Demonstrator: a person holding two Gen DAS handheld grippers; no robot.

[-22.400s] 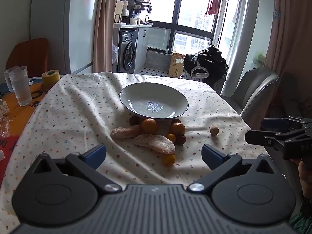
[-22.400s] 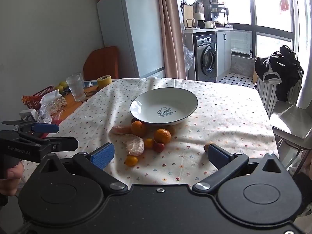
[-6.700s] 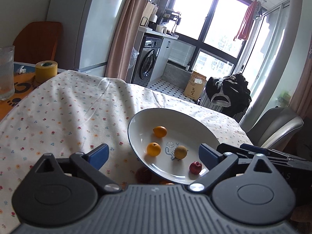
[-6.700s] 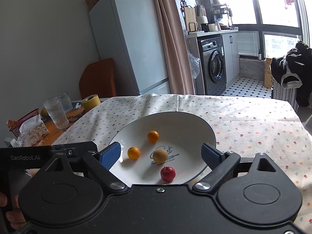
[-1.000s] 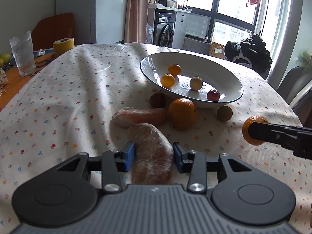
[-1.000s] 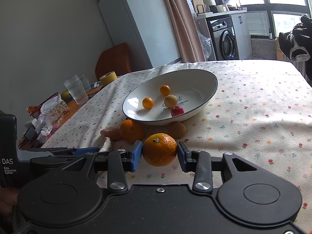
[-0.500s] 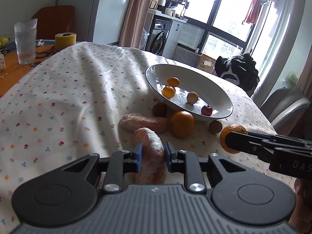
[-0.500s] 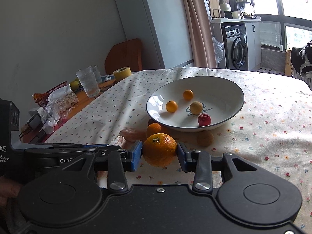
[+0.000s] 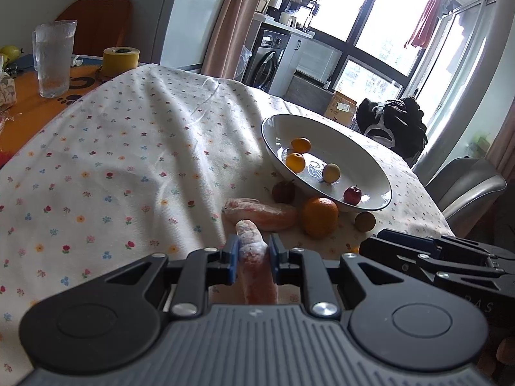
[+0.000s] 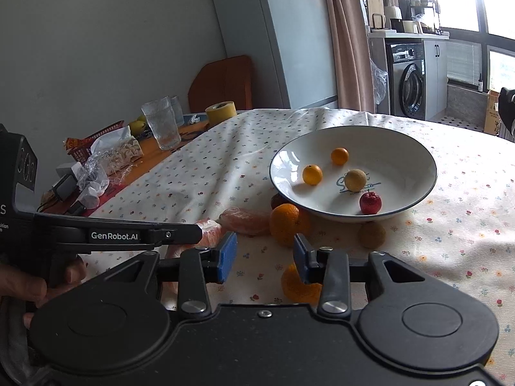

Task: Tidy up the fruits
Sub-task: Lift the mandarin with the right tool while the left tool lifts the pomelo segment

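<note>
- Right gripper [image 10: 264, 254]: half a second ago its jaws were clamped on an orange. They now stand apart with only the tablecloth [image 10: 209, 167] showing between the blue pads.
- Orange, released [image 10: 297, 286]: now low under the right pad, on the near side of the plate [image 10: 386, 148] and well short of its rim. Partly hidden by the finger, so I cannot tell whether it rests on the cloth or is mid-fall. Judged a drop or early release, not a placement.
- Left gripper [image 9: 252, 251]: jaws closed on a peeled pink fruit segment [image 9: 249, 234]. The grip looks narrower than a second ago, and the segment stands up between the pads, in front of the plate and not yet over it.
- Second peeled segment [image 9: 260, 214]: on the cloth just in front of the plate, unmoved.
- Large orange [image 9: 319, 217]: against the near rim of the plate, outside it, unmoved.
- Brown round fruit [image 9: 365, 222]: beside the near rim, outside.
- Dark red fruit [image 9: 284, 191]: tucked under the rim at the plate's near-left edge, outside.
- Plate contents, same as before: two small oranges [image 10: 339, 156] [image 10: 312, 174], one pale yellow fruit [image 10: 355, 180], one small red fruit [image 10: 370, 202].
- Meaning for the task: the count in the plate has not gone up. The released orange probably needs picking up again, and the held segment is the next likely item to go in. Five pieces remain outside, plus the one held.
</note>
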